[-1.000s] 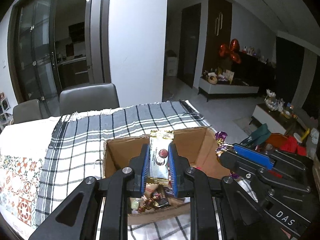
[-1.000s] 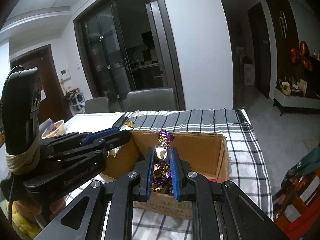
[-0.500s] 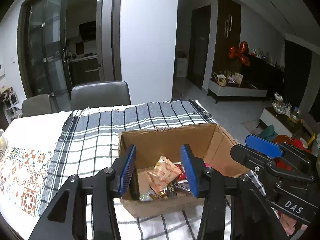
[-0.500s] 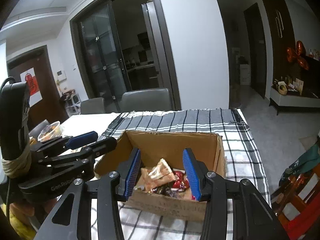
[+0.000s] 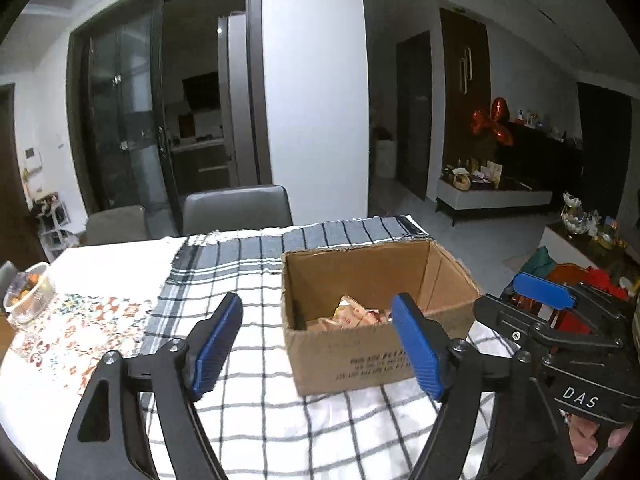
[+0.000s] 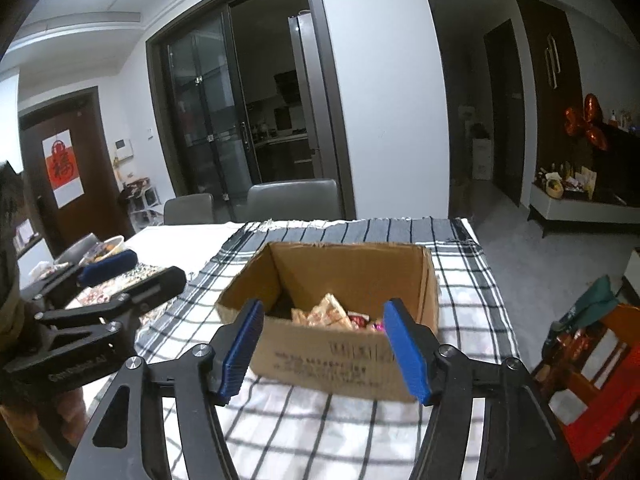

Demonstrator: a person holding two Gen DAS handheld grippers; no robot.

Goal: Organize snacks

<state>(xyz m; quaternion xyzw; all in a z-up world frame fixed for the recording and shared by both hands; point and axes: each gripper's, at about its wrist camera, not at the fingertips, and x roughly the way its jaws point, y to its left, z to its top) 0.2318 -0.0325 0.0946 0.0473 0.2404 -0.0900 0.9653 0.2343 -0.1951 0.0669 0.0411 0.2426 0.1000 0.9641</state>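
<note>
An open cardboard box (image 5: 352,356) (image 6: 332,354) stands on a black-and-white checked cloth (image 5: 248,280) (image 6: 468,280). Wrapped snacks (image 5: 356,314) (image 6: 326,312) lie inside it, pale packets and a few red and purple sweets. My left gripper (image 5: 318,344) hovers in front of the box, its jaws opening wide with nothing between them. My right gripper (image 6: 326,350) is just short of the box's near wall, its jaws also opening and empty. Each gripper shows at the edge of the other's view, the right one (image 5: 544,292) beside the box and the left one (image 6: 108,262) left of it.
A patterned mat (image 5: 80,328) and a clear bowl of food (image 5: 28,292) lie at the table's left. Two grey chairs (image 5: 236,210) stand behind the table. To the right, past the table's edge, sit red and green items (image 6: 592,332).
Both grippers let go of their snacks over the box, opened, and drew back toward me. The snack bar and the purple sweet now lie in the box.
</note>
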